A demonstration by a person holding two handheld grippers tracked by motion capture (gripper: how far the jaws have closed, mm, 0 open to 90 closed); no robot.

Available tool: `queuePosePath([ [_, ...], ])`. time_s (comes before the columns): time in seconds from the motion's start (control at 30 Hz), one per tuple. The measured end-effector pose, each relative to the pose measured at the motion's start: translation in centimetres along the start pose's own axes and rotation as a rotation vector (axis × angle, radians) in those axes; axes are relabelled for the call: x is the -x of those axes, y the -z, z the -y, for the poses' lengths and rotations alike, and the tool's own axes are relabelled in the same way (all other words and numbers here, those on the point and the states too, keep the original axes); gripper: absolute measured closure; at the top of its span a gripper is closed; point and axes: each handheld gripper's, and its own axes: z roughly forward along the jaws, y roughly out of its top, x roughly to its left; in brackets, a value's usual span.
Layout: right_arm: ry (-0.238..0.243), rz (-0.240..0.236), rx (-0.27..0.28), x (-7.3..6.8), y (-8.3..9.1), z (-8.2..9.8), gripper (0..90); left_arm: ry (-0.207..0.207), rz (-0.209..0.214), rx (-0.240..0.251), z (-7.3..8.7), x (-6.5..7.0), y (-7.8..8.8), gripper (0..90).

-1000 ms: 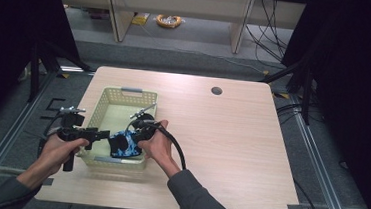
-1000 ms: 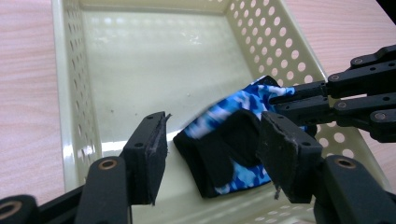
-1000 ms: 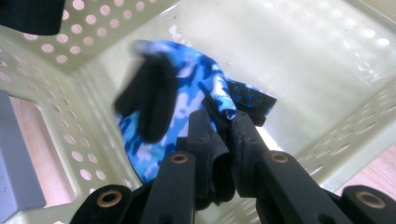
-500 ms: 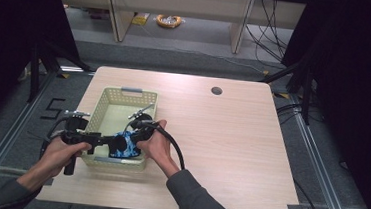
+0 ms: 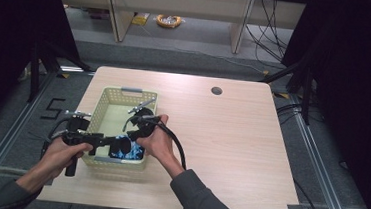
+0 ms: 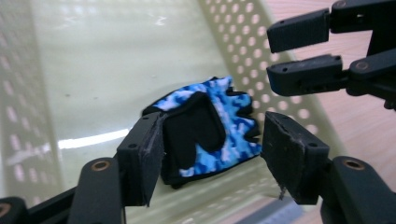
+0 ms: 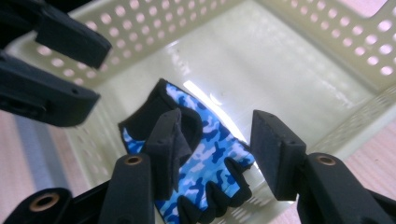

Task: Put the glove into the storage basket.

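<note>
Glove [image 6: 205,123]: blue camouflage with black palm and trim, fingerless; flat on the floor of the basket [image 5: 104,103], lower centre of the high view, near the basket's front wall.
Handling: judged light, soft and floppy; likely to sag or fold when lifted; fabric not slippery, nothing fragile.
Where to take hold: black cuff edge or the thicker palm patch, pinched through both layers; stubby finger ends likely to slip out.
Left tool [image 6: 212,149]: jaws apart, nothing between the pads; poised over the glove from the left of the high view; jaws have just been opening a little further.
Right tool [image 7: 215,149]: jaws apart above the glove, pads clear of the fabric; jaws have just been opening, wide gap now.
Change from the earlier frame: right tool's gap much wider; both hands in nearly the same spots at the basket's front; glove unmoved.
Surface [image 5: 231,138]: pale wood, basket at left of centre.
</note>
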Motion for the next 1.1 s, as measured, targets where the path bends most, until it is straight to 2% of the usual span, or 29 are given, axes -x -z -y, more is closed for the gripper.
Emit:
queuePosePath([
  [0.07, 0.0, 0.0, 0.018, 0.1, 0.8, 0.0, 53.7, -0.01, 0.017, -0.008, 0.0, 0.2, 0.0, 36.9],
  [0.1, 0.022, -0.003, 0.022, 0.3, 1.0, 0.1, 53.6, -0.006, 0.02, -0.006, 0.0, 0.4, 0.1, 36.7],
  [0.17, -0.005, 0.002, 0.017, 0.4, 1.5, 0.4, 53.0, -0.012, 0.026, -0.001, 0.0, 0.7, 0.2, 36.2],
  [0.2, 0.003, -0.001, 0.027, 0.6, 1.7, 0.5, 53.0, 0.005, 0.035, 0.015, 0.0, 1.0, 0.2, 35.9],
  [0.3, -0.011, -0.012, 0.045, 0.8, 2.6, 1.0, 53.0, -0.001, 0.045, 0.015, 0.1, 1.5, 0.5, 33.7],
  [0.33, 0.006, -0.004, 0.054, 1.0, 2.9, 1.2, 52.9, 0.003, 0.059, 0.025, 0.2, 1.7, 0.6, 33.1],
  [0.37, -0.011, -0.012, 0.049, 0.9, 3.3, 1.4, 52.1, 0.001, 0.064, 0.031, 0.2, 1.9, 0.7, 32.4],
  [0.43, -0.005, -0.011, 0.056, 1.1, 4.0, 1.7, 51.3, -0.015, 0.081, 0.033, 0.3, 2.4, 1.0, 30.8],
  [0.47, -0.032, 0.008, 0.048, 1.0, 4.5, 2.0, 51.0, -0.03, 0.083, 0.036, 0.5, 2.8, 1.0, 29.8],
  [0.5, -0.028, -0.011, 0.059, 1.0, 4.9, 2.2, 50.8, -0.041, 0.091, 0.032, 0.6, 3.1, 1.0, 29.4],
  [0.53, -0.003, 0.008, 0.077, 1.2, 5.1, 2.5, 50.4, -0.049, 0.103, 0.031, 0.7, 3.4, 1.1, 28.9],
  [0.57, -0.026, -0.002, 0.066, 1.1, 5.5, 2.8, 50.3, -0.057, 0.11, 0.032, 0.8, 3.8, 1.1, 28.7],
  [0.6, -0.026, 0.001, 0.063, 1.1, 5.9, 3.1, 50.0, -0.072, 0.114, 0.039, 0.9, 4.2, 1.1, 28.7],
  [0.63, -0.029, 0.015, 0.085, 1.2, 6.0, 3.5, 49.8, -0.084, 0.114, 0.04, 1.0, 4.4, 1.1, 28.6],
  [0.67, -0.002, -0.009, 0.09, 1.4, 6.3, 3.7, 49.4, -0.094, 0.117, 0.04, 1.1, 4.7, 1.1, 28.5],
  [0.73, 0.017, -0.009, 0.121, 1.7, 6.6, 4.3, 48.8, -0.102, 0.133, 0.037, 1.2, 5.3, 0.9, 28.5],
  [0.77, -0.016, -0.013, 0.093, 1.8, 7.1, 4.5, 48.2, -0.111, 0.14, 0.038, 1.3, 5.5, 0.8, 28.5],
  [0.87, -0.003, -0.018, 0.113, 2.3, 7.6, 5.4, 46.5, -0.112, 0.156, 0.043, 1.6, 6.0, 0.3, 28.6],
  [1.0, -0.023, -0.022, 0.132, 2.7, 8.4, 6.4, 45.5, -0.131, 0.167, 0.037, 2.0, 6.5, -0.4, 28.6],
  [1.07, -0.05, -0.022, 0.15, 2.8, 8.8, 6.9, 44.4, -0.134, 0.161, 0.04, 2.2, 6.8, -0.5, 28.3],
  [1.1, -0.034, -0.03, 0.142, 3.0, 9.0, 7.0, 44.1, -0.146, 0.166, 0.04, 2.2, 6.9, -0.5, 28.1],
])
